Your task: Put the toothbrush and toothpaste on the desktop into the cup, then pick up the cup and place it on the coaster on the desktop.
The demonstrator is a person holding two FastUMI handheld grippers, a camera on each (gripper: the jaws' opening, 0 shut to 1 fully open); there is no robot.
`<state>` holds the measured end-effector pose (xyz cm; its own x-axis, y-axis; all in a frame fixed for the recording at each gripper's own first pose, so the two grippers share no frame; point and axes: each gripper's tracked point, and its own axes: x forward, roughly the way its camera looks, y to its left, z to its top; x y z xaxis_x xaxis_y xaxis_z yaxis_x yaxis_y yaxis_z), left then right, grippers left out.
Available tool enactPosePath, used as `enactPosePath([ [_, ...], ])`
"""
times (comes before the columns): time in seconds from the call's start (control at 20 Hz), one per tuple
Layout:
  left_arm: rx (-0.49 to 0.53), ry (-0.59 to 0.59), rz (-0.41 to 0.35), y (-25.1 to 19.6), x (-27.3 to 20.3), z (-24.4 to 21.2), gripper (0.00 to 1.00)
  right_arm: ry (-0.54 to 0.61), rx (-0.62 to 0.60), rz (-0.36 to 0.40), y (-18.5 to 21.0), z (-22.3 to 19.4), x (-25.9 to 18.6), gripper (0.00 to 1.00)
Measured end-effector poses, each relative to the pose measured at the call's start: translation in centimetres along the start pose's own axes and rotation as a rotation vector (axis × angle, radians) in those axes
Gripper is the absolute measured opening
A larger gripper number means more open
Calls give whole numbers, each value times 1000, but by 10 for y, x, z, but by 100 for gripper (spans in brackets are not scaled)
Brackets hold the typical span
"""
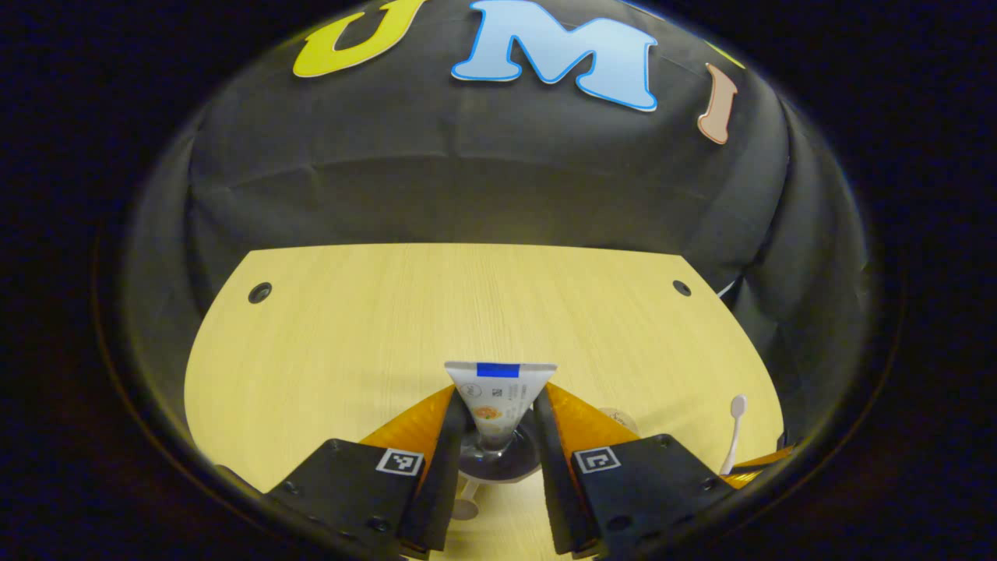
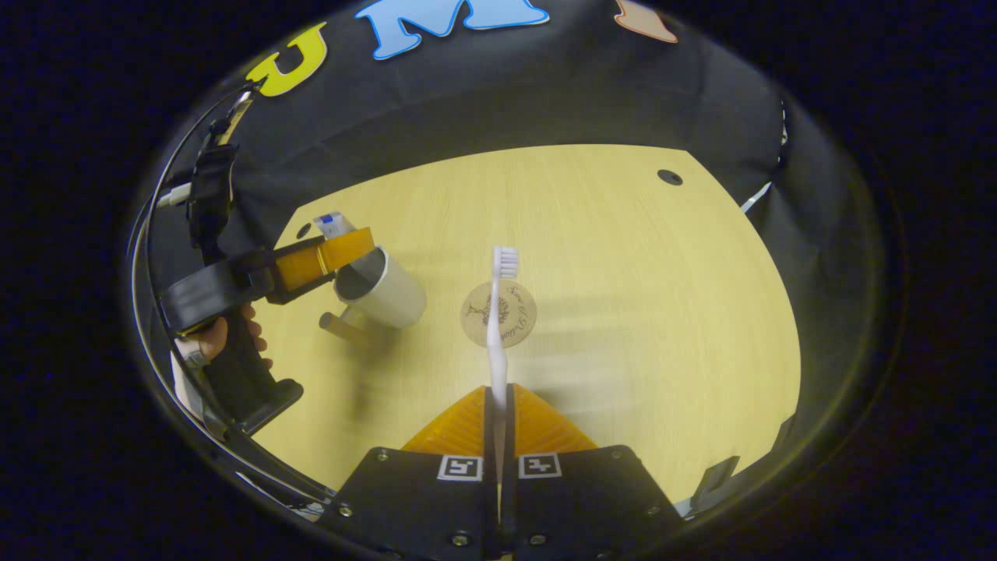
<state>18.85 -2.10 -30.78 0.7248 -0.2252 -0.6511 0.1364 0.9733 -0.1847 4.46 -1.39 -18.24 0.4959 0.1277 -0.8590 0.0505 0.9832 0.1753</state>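
Neither item is fully delivered: your left gripper (image 1: 498, 436), jaws wide, flanks the white toothpaste tube (image 1: 498, 397) standing in the grey cup (image 2: 382, 292) mid-desktop; your right gripper (image 2: 497, 405) clamps the white toothbrush (image 2: 497, 327) above the round wooden coaster (image 2: 518, 315). Cup transfer remains.

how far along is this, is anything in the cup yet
Nearly done: the toothpaste stands in the cup, with the left gripper open around it. In hand: the right gripper is shut on the toothbrush, held above the table. Left: drop the toothbrush in, then move the cup onto the coaster, which sits bare.
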Motion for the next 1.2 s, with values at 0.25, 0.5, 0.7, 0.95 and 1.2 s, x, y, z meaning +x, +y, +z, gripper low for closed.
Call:
enactPosePath([
  [0.25,-18,-34,-2,0,-20,6,56,-22,-2,17,5,12,-1,2],
  [0.5,-44,-55,-9,4,-54,4,57,-71,-6,52,25,49,5,2],
  [0.7,-58,-73,-3,17,-82,1,57,-108,-14,90,46,77,10,2],
  [0.95,-68,-97,5,30,-108,4,56,-141,-26,140,81,111,23,1],
  [1.2,-102,-119,0,40,-128,7,56,-159,-58,177,111,136,41,2],
])
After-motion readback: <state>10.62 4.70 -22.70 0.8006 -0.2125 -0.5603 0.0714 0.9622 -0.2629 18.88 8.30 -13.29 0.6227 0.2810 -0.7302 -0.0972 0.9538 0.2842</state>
